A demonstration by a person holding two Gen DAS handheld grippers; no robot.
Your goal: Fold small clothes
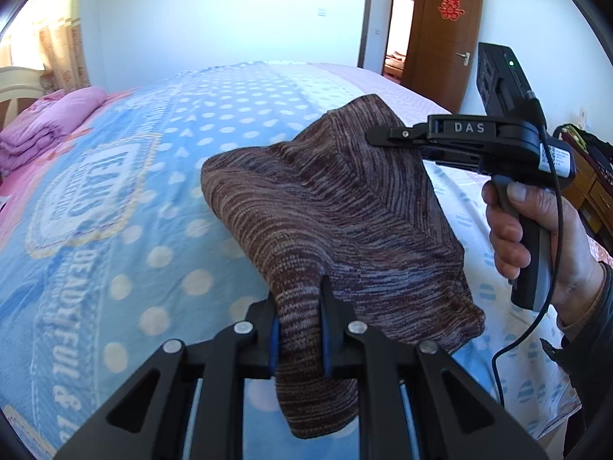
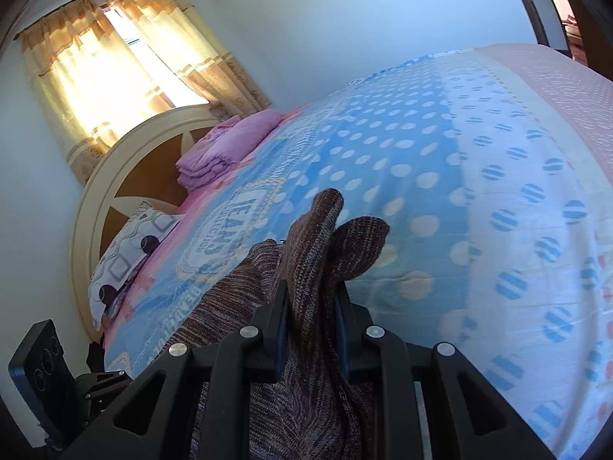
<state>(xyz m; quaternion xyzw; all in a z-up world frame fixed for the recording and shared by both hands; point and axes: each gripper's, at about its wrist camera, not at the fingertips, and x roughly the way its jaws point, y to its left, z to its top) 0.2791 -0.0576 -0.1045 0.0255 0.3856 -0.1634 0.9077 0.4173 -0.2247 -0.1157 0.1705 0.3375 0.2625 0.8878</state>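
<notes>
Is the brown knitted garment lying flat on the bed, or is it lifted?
Lifted. The brown knitted garment hangs bunched between the left gripper and right gripper, both shut on it, above the bed.

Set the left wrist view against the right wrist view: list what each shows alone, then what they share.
Left wrist only: the open wooden door, and the right gripper in a hand. Right wrist only: the curtained window, the headboard, a patterned pillow. Both: the brown knit garment clamped by each view's own gripper, the dotted blue bedspread, folded pink bedding.
</notes>
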